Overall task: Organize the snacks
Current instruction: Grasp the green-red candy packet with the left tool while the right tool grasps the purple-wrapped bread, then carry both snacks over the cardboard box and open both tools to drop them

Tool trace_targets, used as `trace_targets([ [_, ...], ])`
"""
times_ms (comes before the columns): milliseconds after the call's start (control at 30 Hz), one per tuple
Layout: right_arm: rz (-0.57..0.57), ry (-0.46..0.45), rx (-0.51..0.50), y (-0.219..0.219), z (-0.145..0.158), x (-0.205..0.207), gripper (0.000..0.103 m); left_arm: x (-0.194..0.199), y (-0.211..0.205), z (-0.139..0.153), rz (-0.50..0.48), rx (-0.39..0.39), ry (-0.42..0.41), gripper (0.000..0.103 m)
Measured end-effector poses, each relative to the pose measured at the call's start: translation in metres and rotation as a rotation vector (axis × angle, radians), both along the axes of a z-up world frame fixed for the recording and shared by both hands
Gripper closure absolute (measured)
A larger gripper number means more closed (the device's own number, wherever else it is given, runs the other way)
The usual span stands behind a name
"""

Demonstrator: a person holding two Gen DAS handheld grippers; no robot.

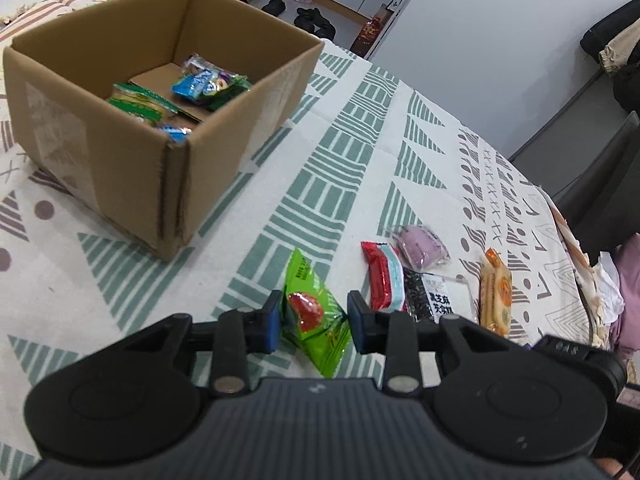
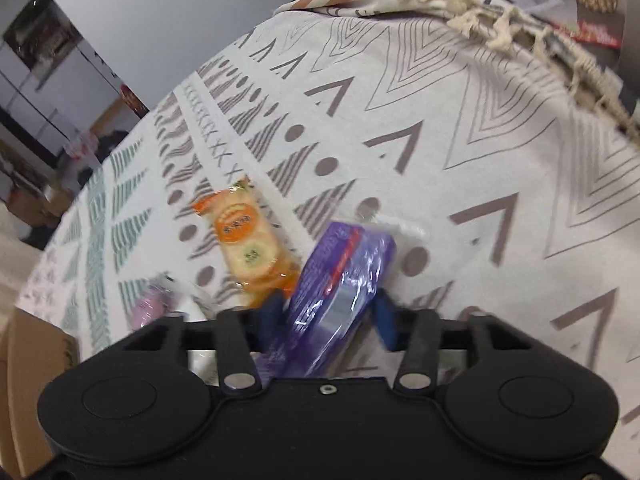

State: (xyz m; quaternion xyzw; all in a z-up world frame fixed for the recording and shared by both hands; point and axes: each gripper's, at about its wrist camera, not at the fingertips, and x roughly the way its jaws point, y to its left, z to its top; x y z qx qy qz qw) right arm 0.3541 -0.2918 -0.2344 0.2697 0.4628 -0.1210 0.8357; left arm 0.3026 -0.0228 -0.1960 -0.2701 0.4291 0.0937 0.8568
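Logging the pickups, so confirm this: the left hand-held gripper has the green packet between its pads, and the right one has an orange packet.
Wrong on the right side. The right hand-held gripper has the purple packet, as the right wrist view shows; the orange packet lies on the tablecloth. The left hand-held gripper does have the green packet.

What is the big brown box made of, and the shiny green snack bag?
The box looks like plain cardboard: dull brown, with thick folded walls and a rough raw edge at the corner. The green snack bag looks like thin plastic film, or maybe foil-lined: it is glossy, crinkled, and catches the light.
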Motion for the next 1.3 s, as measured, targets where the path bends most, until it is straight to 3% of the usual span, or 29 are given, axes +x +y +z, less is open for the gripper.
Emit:
trace_targets([
  [167,-0.025,-0.013,0.009,-0.005,0.014,-0.013,0.067,-0.004,0.002,0.013,0.003,0.012,-0.018,0.07],
  [500,0.027,-0.188,0.083,-0.001,0.065,-0.036,0.067,-0.024,0.001,0.054,-0.034,0.025,-0.073,0.07],
  [1067,0.279,-0.453,0.162,0.057,0.129,-0.052,0.067,-0.053,0.058,0.133,0.075,0.089,-0.219,0.07],
  [1300,0.363,-0.524,0.156,0.091,0.146,-0.06,0.067,-0.065,0.089,0.149,0.12,0.116,-0.246,0.07],
])
